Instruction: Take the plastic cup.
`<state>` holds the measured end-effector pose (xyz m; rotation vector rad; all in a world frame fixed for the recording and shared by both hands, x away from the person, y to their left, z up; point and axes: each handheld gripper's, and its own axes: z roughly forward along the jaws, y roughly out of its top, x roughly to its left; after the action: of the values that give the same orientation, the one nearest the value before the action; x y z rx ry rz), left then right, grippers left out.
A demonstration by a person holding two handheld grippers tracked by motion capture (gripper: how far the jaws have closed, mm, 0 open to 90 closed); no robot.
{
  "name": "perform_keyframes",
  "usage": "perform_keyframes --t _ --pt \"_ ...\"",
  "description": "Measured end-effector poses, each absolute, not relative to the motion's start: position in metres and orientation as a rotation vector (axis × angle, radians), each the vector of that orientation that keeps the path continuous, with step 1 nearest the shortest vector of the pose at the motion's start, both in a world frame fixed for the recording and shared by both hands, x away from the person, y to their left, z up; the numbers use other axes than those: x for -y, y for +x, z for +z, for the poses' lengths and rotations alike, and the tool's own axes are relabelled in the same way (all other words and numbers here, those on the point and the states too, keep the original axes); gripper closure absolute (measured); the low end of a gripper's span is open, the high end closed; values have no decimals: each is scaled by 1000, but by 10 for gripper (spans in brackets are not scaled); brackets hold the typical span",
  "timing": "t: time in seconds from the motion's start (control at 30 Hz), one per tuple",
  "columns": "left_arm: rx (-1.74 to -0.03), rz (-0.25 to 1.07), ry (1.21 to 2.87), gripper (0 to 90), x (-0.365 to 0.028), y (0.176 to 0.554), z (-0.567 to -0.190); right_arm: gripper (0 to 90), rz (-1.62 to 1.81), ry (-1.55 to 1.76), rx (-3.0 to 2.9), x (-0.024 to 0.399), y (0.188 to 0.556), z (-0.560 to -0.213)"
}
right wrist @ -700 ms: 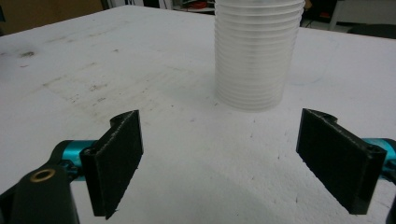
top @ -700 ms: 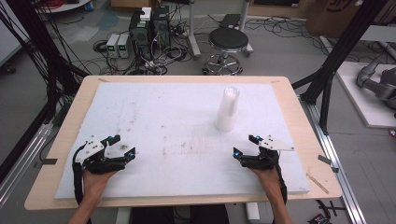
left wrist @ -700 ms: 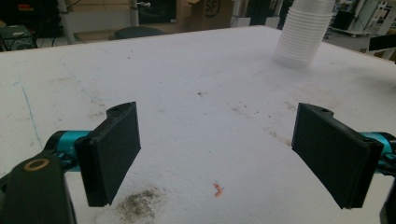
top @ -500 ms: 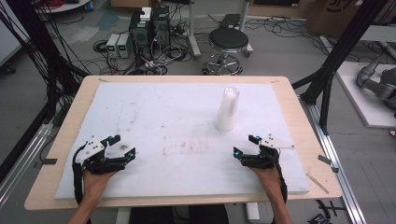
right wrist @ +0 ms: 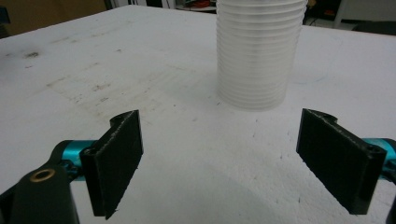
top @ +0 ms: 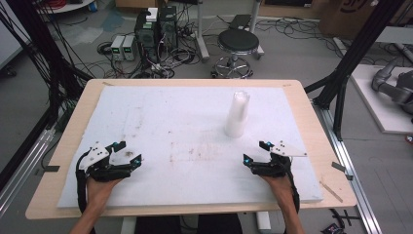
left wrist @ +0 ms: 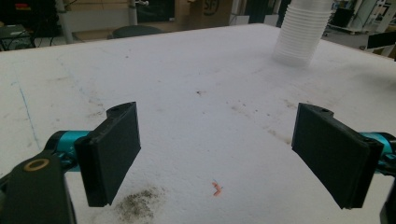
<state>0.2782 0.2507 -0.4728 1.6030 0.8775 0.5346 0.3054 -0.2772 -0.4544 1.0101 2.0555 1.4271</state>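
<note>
The left gripper point(top: 127, 155) sits in the lower left of the high view, held by a hand point(top: 100, 190) that comes in from the bottom edge. Its jaws stand apart and nothing is between them; in the left gripper view point(left wrist: 217, 154) only the white foam board point(left wrist: 187, 84) shows between the two black pads, with a small orange crumb point(left wrist: 216, 188) and a grey smudge point(left wrist: 137, 206) low in the frame. The right gripper point(top: 255, 152) is in the lower right of the high view, also released, with its jaws wide and empty; the right gripper view point(right wrist: 219, 158) shows bare white surface between them.

The stack of white plastic cups point(top: 238, 115) stands upright right of centre in the high view, near the right gripper and well apart from the left one. It rises in the upper middle of the right gripper view point(right wrist: 259, 51) and in the upper right corner of the left gripper view point(left wrist: 301, 30). The board lies on a wooden table point(top: 63, 141). A black stool point(top: 237, 43) stands at the top of the high view.
</note>
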Motion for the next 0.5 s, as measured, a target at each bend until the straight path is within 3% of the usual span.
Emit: perform_keyframes --t 0.2,0.5 --pt "-881 529 1601 153 -251 279 -473 145 1452 989 -2041 281 306 -449" --pt "-889 515 1603 153 -251 280 -473 145 1455 935 -2029 286 308 -407"
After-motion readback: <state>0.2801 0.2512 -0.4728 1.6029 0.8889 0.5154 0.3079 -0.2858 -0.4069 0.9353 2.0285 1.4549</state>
